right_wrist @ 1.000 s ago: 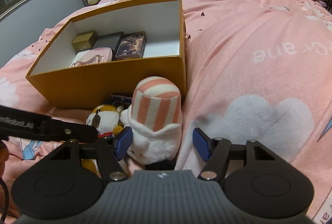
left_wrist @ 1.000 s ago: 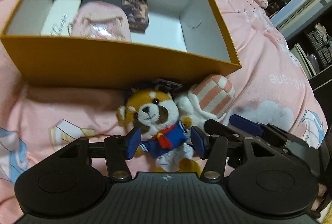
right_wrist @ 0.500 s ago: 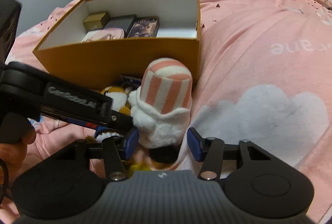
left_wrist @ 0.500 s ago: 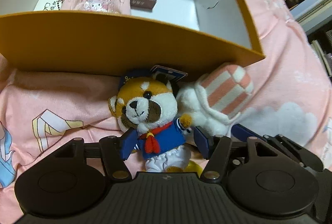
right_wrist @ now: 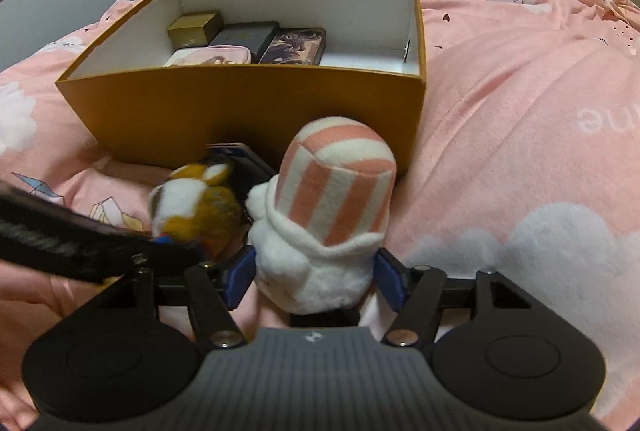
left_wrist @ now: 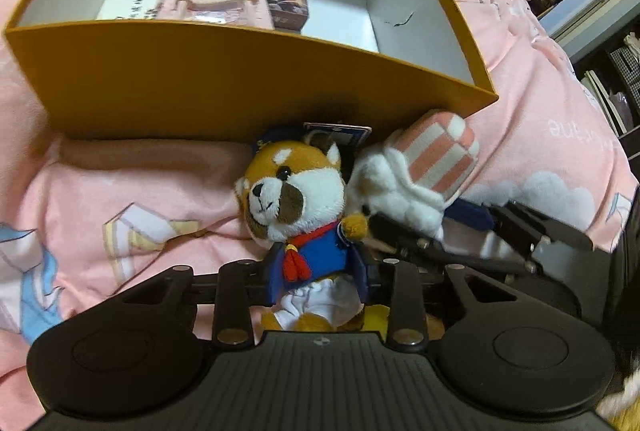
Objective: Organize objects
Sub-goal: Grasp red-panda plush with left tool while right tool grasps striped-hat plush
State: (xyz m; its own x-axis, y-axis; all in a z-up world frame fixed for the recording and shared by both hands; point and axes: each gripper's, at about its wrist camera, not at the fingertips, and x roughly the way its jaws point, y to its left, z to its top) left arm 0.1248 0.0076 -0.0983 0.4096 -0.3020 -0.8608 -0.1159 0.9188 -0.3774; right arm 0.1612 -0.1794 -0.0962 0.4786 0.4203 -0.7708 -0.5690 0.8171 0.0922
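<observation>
**Gripping two plush toys in front of the box**

Closing on the fox (left_wrist: 298, 215), the left tongs (left_wrist: 316, 281) have their blue pads pressed into its blue jacket at the waist, so the toy is pinched across its narrow middle. The fox lies on the bed (left_wrist: 132, 199) just in front of the box (left_wrist: 224, 87), against the near wall. Its long axis runs from the tongs toward the box, head nearest the wall, face turned up and a little left. A card tag sticks out behind its head, touching the wall.

The right tongs (right_wrist: 316, 281) straddle the white base of the striped plush (right_wrist: 328, 215), and their jaws are opening. The pads sit at either flank of the base; whether they press on it or only brush it I cannot tell. This plush stands nearly upright just in front of the box's right corner, striped top toward the box, touching the fox's side.

Both toys are probably taken low on the body so the heads clear the wall when lifted. Inside the box, small cases fill the left part and the floor at its right end is bare, likely where these go.
</observation>
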